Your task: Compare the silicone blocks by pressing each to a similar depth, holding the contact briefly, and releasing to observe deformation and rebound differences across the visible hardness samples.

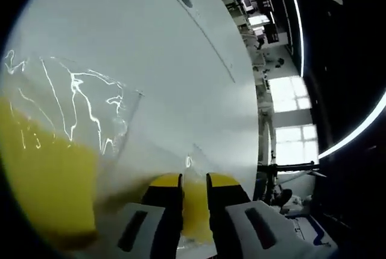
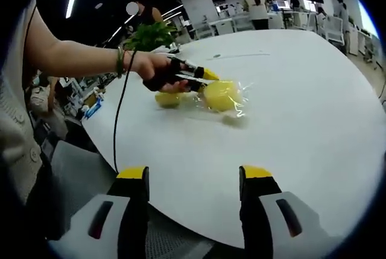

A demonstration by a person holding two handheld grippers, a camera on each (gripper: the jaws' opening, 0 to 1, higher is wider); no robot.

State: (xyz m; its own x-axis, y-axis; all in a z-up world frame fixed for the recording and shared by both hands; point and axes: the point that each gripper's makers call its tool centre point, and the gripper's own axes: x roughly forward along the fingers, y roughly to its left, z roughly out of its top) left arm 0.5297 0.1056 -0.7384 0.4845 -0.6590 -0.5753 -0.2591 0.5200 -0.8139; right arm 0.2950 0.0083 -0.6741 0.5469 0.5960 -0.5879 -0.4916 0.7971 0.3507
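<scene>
A large yellow silicone block (image 1: 48, 186) in a clear plastic bag (image 1: 90, 108) lies on the white table (image 1: 181, 72), left of my left gripper (image 1: 194, 179). The left jaws stand almost together, with only a thin gap; a second yellow piece (image 1: 196, 211) shows through it. In the right gripper view a hand (image 2: 158, 72) holds the left gripper (image 2: 208, 76) with its tips against the bagged block (image 2: 222, 95), and the smaller yellow block (image 2: 169, 99) lies under the hand. My right gripper (image 2: 193, 174) hangs open over the table's near edge, well short of both blocks.
The round white table (image 2: 301, 120) stretches wide to the right of the blocks. A black cable (image 2: 119, 114) hangs from the hand over the table's left edge. A green plant (image 2: 151, 34) stands behind the hand. Desks and people are far behind.
</scene>
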